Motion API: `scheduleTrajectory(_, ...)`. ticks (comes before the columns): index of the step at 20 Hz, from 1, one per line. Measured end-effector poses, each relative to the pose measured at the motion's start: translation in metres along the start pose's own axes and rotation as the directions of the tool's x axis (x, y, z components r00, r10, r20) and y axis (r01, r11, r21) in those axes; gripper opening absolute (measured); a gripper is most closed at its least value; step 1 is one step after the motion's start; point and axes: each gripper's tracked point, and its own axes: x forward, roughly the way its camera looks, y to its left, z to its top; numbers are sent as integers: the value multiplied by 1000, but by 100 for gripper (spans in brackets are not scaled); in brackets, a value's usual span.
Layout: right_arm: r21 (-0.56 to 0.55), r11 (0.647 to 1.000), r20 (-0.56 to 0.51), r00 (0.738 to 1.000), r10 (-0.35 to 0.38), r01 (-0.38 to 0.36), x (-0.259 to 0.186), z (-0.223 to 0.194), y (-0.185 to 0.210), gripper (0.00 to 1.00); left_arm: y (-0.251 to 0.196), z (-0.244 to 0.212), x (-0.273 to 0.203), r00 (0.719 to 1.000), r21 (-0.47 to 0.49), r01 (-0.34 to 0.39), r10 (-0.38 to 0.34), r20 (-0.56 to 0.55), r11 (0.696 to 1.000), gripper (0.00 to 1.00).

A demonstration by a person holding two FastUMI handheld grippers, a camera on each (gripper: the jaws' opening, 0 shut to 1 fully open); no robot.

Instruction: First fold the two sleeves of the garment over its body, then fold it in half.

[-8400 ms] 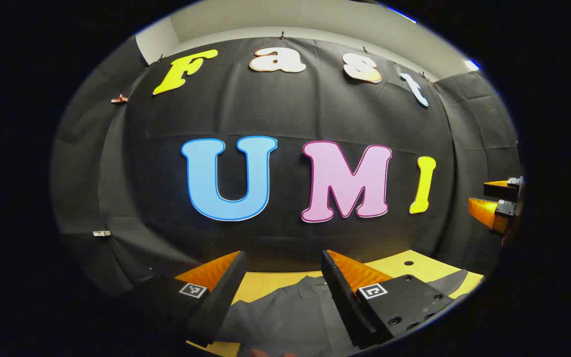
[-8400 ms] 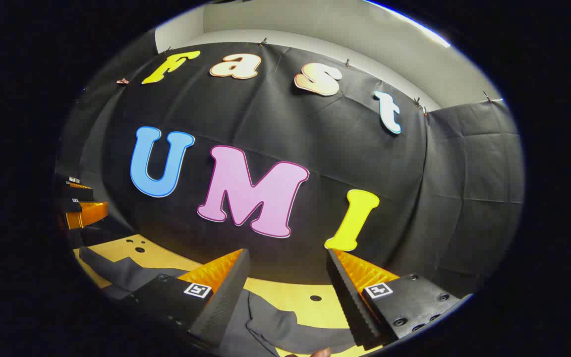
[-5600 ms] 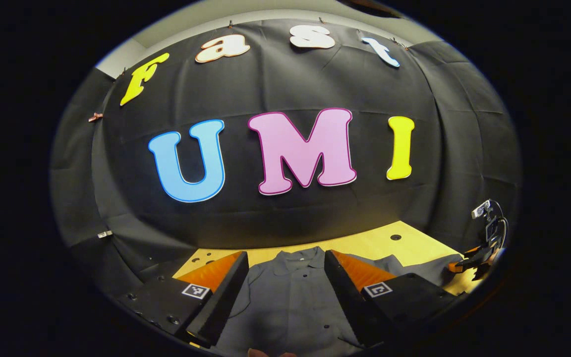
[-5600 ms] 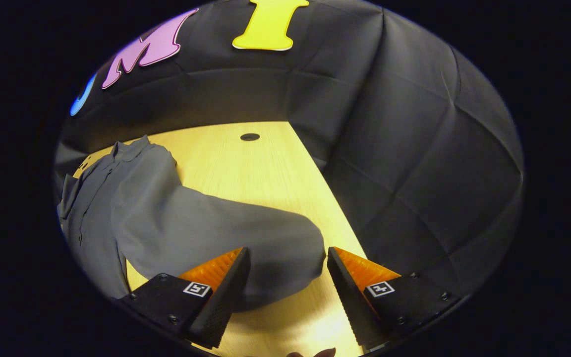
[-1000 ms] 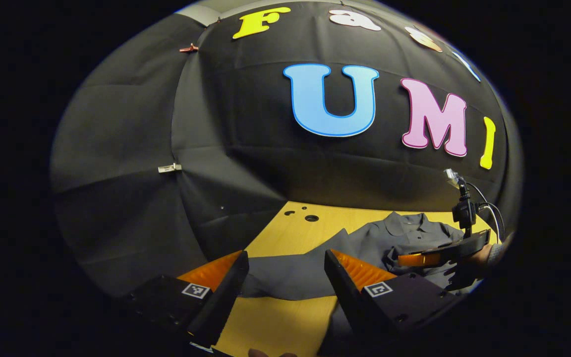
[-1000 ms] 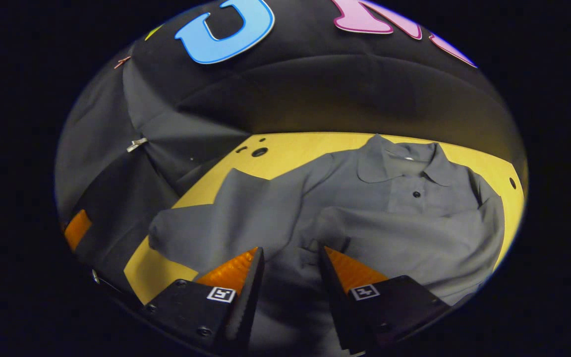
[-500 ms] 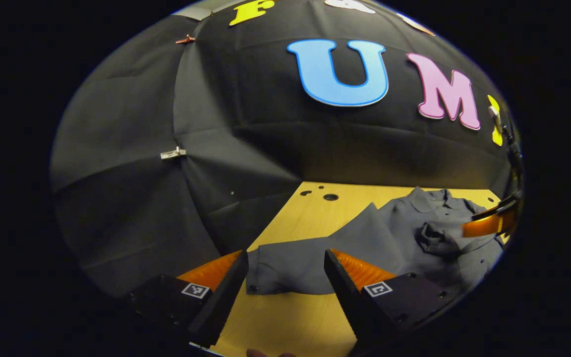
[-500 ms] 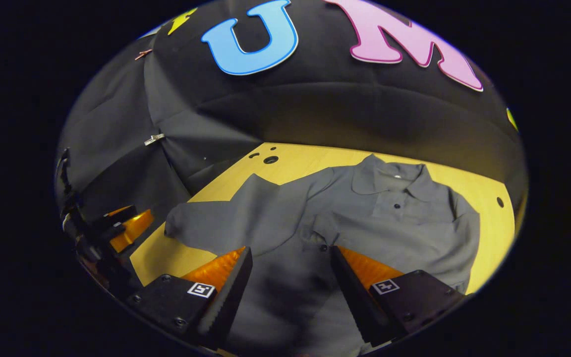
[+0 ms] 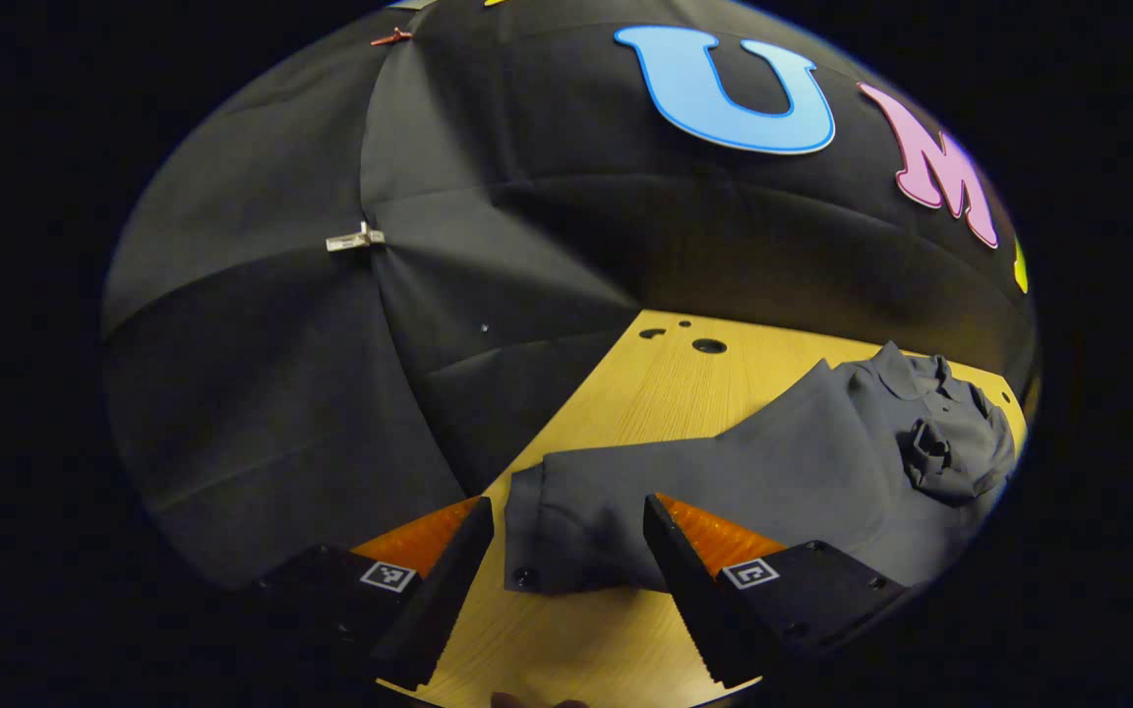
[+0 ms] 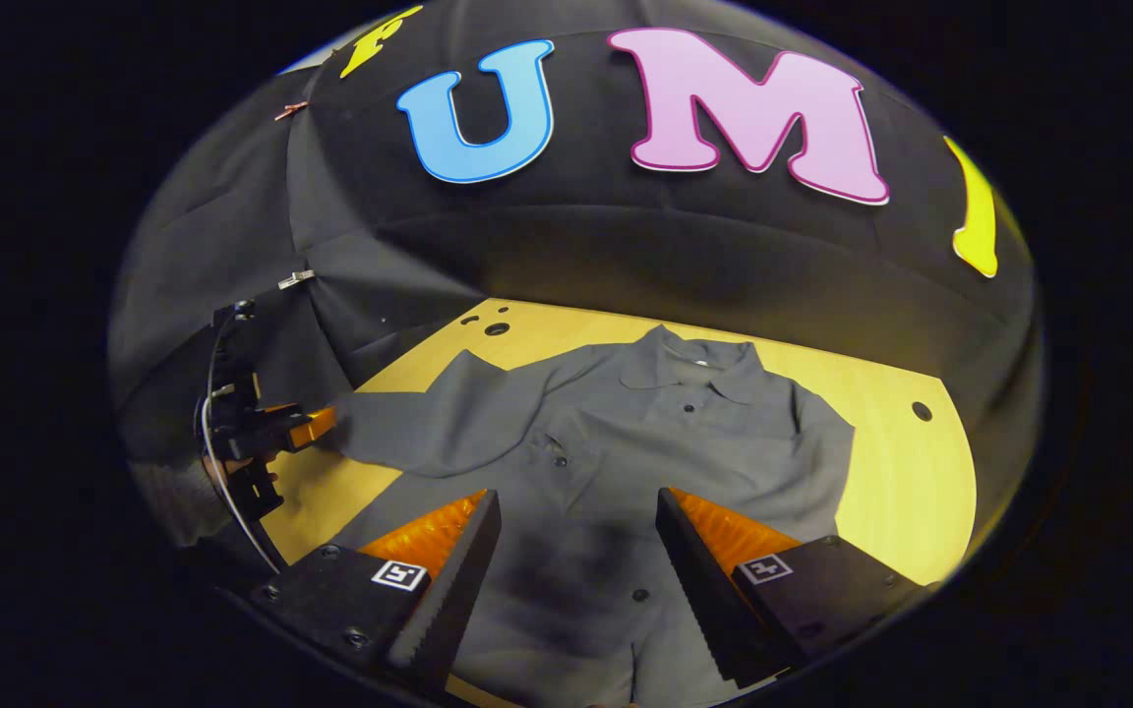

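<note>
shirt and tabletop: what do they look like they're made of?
Shirt: grey woven cloth, matte, probably cotton or a blend; it creases softly, the cuff bunches, and it has buttons and a collar.
Table: pale wood or a wood-look laminate, smooth with a slight sheen; fine straight grain lines and round drilled holes show. Solid or veneer cannot be told.

Dim, sharp, fisheye-warped edges
</note>
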Motion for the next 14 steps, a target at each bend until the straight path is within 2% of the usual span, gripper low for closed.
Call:
scheduleTrajectory(3, 25, 999, -16, 999, -35, 36, -20, -15, -16, 98, 13, -16, 20, 997, -28, -58, 57, -48, 998, 97)
scheduleTrajectory(5, 44, 997, -22, 997, -69, 70, -27, -24, -28, 98, 16, -30, 27, 994, -33, -69, 65, -86, 997, 97)
scheduleTrajectory(11, 55, 995, -31, 996, -78, 80, -32, -36, -28, 98, 7, -34, 35, 994, -52, -32, 26, -106, 998, 99)
scheduleTrajectory(13, 56, 995, -20, 996, -82, 83, -33, -34, -30, 98, -4, -34, 38, 993, -9, 21, -22, -116, 1000, 82)
scheduleTrajectory(14, 54, 995, -12, 996, -87, 87, -35, -33, -32, 98, -3, -32, 39, 993, 27, 23, -20, -119, 999, 59)
